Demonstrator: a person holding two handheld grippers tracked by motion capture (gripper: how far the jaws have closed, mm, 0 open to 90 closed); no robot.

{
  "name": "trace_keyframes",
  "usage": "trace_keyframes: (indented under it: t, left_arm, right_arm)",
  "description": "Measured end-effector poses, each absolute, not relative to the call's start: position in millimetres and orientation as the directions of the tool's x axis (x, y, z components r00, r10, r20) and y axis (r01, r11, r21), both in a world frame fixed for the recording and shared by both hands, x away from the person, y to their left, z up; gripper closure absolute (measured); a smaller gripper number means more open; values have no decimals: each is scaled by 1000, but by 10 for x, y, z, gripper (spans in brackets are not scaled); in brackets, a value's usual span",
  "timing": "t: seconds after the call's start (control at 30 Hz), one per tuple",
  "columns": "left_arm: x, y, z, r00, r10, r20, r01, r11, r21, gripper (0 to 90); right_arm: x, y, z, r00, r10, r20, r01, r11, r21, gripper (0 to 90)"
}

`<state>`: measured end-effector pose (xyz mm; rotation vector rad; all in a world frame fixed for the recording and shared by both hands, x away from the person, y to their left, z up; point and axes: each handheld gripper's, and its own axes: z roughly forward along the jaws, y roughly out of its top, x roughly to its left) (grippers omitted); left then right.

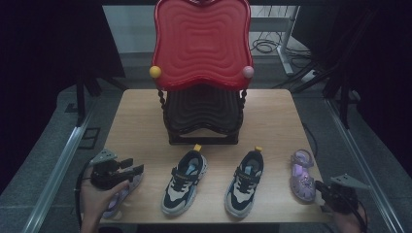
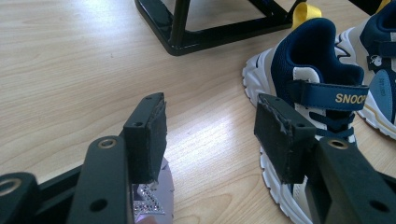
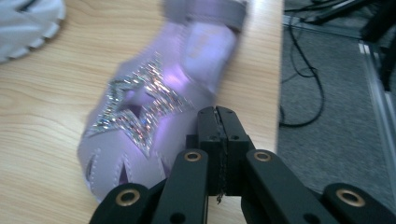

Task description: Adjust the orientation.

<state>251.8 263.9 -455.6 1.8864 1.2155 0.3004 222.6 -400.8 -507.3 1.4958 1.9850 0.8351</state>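
Two purple glitter sandals lie on the wooden table (image 1: 141, 116). One sandal (image 1: 302, 174) is at the front right, and my right gripper (image 1: 321, 186) sits just beside its toe end. In the right gripper view the right gripper (image 3: 218, 123) is shut with nothing between its pads, close to the sandal (image 3: 154, 102). The other sandal (image 1: 119, 196) lies at the front left, under my left gripper (image 1: 133, 165). In the left gripper view the left gripper (image 2: 212, 140) stands open above bare wood, with that sandal (image 2: 152, 200) beneath its left jaw.
Two navy and white sneakers (image 1: 184, 182) (image 1: 245, 184) stand side by side at the front middle; one sneaker (image 2: 317, 93) is close to my left gripper's right jaw. A two-tier rack with a red top tray (image 1: 201, 43) stands at the back. The table edge and cabled floor (image 3: 327, 93) lie right.
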Motion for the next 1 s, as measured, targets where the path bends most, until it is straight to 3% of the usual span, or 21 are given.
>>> trace_keyframes:
  t: [1.0]
  left_arm:
    - [2519,2645,-4571,497,837,-231,638,-171,751,439]
  right_arm:
    - [2192,-3884,-5046,-300,953,-38,697,246,674,898]
